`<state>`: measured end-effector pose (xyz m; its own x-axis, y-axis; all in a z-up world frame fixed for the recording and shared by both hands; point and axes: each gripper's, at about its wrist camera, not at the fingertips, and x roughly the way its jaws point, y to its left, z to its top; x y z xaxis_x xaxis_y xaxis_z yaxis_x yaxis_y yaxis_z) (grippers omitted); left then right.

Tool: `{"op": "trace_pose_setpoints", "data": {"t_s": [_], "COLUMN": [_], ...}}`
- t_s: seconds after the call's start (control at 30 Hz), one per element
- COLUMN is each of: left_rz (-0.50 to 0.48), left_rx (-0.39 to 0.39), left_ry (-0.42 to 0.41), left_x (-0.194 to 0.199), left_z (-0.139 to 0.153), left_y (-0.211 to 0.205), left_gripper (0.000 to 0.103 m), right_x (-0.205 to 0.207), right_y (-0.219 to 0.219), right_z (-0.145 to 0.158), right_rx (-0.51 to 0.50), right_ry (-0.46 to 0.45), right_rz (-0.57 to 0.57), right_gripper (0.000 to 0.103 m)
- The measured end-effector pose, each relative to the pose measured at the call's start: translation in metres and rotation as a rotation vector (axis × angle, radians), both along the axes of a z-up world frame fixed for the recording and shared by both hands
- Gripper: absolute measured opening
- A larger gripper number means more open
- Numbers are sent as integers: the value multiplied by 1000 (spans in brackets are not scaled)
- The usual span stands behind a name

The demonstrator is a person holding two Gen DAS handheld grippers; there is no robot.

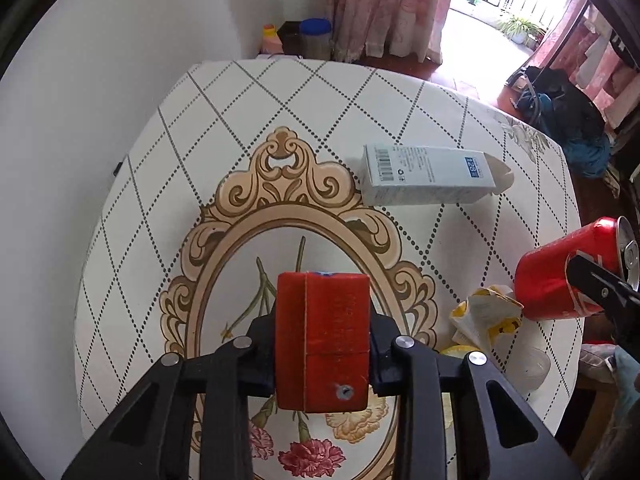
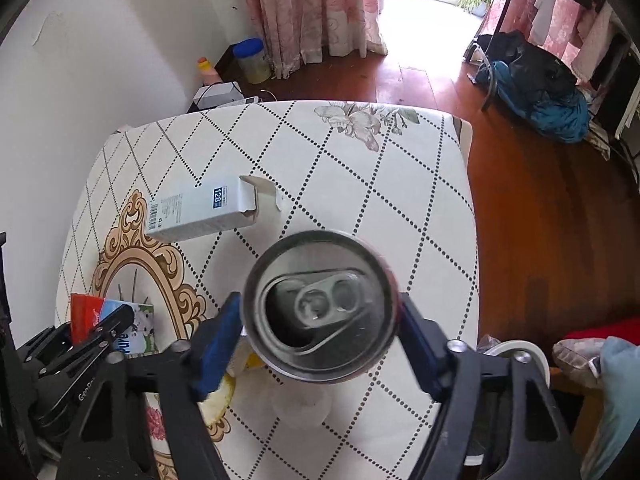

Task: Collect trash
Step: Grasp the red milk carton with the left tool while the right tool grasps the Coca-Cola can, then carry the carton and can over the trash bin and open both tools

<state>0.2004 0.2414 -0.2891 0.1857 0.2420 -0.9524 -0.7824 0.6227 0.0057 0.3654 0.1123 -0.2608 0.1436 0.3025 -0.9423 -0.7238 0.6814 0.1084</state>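
Observation:
My left gripper point(image 1: 322, 344) is shut on a red drink carton point(image 1: 322, 340) and holds it above the table's oval pattern. The carton also shows in the right wrist view point(image 2: 86, 314). My right gripper point(image 2: 320, 320) is shut on an opened red soda can point(image 2: 320, 306), held above the table; the can also shows at the right in the left wrist view point(image 1: 560, 276). A white box point(image 1: 428, 174) with an open flap lies on the table, also in the right wrist view point(image 2: 204, 212). A crumpled yellow-and-white wrapper point(image 1: 486, 314) lies near the can.
The table point(image 2: 360, 184) has a white diamond-patterned cloth. A clear plastic cup point(image 1: 530, 366) lies by the wrapper. A white round container point(image 2: 516, 350) sits past the table's right edge. Jars point(image 1: 316, 38) stand by the wall. Clothes point(image 2: 536, 88) are piled on the wooden floor.

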Motion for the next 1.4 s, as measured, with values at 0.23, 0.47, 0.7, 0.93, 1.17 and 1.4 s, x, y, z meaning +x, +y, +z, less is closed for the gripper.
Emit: {"op": "trace_pose_setpoints", "data": {"t_s": [0.23, 0.47, 0.7, 0.93, 1.17, 1.4], "left_rz": [-14, -46, -115, -238, -395, -546], "left_rx": [65, 134, 172, 160, 95, 5], "left_ry": [-31, -101, -200, -291, -323, -261], "left_x": [-7, -16, -13, 17, 74, 137], "left_z": [23, 67, 121, 157, 153, 106], "left_y": [-6, -28, -73, -138, -217, -301], "left_gripper": [28, 28, 28, 28, 28, 28], "right_x": [-7, -20, -26, -14, 19, 53], "right_y": [-8, -35, -92, -185, -298, -401], "right_z": [12, 44, 88, 125, 123, 72], "right_rx": [19, 84, 171, 248, 231, 136], "right_ry": [-39, -91, -143, -173, -183, -135], "right_rz": [1, -5, -60, -184, -345, -498], "right_gripper": [69, 69, 69, 69, 69, 69]}}
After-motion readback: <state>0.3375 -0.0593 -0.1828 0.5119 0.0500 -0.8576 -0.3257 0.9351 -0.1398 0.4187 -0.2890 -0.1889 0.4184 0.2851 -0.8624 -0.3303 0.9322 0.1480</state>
